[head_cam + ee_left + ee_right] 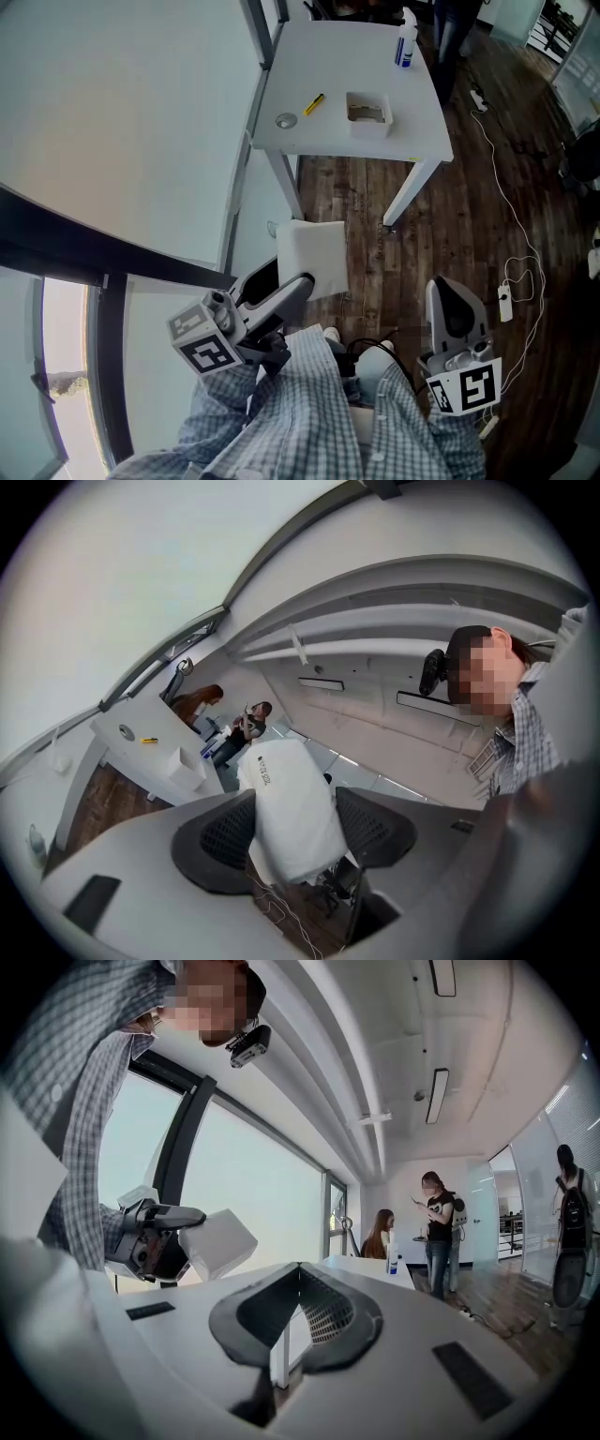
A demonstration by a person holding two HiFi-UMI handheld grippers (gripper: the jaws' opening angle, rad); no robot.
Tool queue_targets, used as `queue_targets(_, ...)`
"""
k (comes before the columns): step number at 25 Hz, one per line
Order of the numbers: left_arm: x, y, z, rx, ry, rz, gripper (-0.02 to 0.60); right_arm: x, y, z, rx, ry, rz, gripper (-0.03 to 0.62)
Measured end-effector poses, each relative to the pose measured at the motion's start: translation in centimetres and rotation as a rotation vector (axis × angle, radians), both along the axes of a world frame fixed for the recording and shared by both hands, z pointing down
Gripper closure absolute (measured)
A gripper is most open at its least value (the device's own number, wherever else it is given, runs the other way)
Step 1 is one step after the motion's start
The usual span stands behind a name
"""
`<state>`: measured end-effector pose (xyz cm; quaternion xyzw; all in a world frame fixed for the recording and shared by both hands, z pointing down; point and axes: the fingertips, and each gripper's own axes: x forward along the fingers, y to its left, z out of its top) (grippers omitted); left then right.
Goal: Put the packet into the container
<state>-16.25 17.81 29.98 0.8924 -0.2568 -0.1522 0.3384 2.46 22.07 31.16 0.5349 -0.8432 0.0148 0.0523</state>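
An office with a dark wood floor. A white surface stands well ahead, with an open white container on it. The left tool is clamped on a white packet, well apart from the container. The right tool is closed on nothing. Carrying the packet level over the opening before release looks wisest. The container's contents are too small to make out.

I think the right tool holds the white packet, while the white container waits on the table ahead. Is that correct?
Not quite: the left tool holds the white packet, as the left gripper view shows. The right tool is shut and empty. The white container does wait on the table.
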Motion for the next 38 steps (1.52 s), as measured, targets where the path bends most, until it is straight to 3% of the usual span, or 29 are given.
queue_targets(17,-3.9,-0.1,-0.2,0.011,0.029,-0.031,0.307,-2.2,0.0,-0.1,-0.012,0.028,0.01,0.58)
queue_targets(28,-4.3,-1.1,-0.3,0.007,0.039,-0.09,0.307,-2.4,-2.7,-0.1,-0.011,0.022,-0.046,0.58)
queue_targets(34,-3.5,-2.9,-0.7,0.015,0.05,-0.121,0.307,-2.4,-4.1,0.5,-0.015,0.101,-0.117,0.58)
queue_targets(38,-2.5,-4.2,-0.9,0.02,0.048,-0.129,0.307,-1.5,-5.8,0.2,-0.006,0.095,-0.128,0.58)
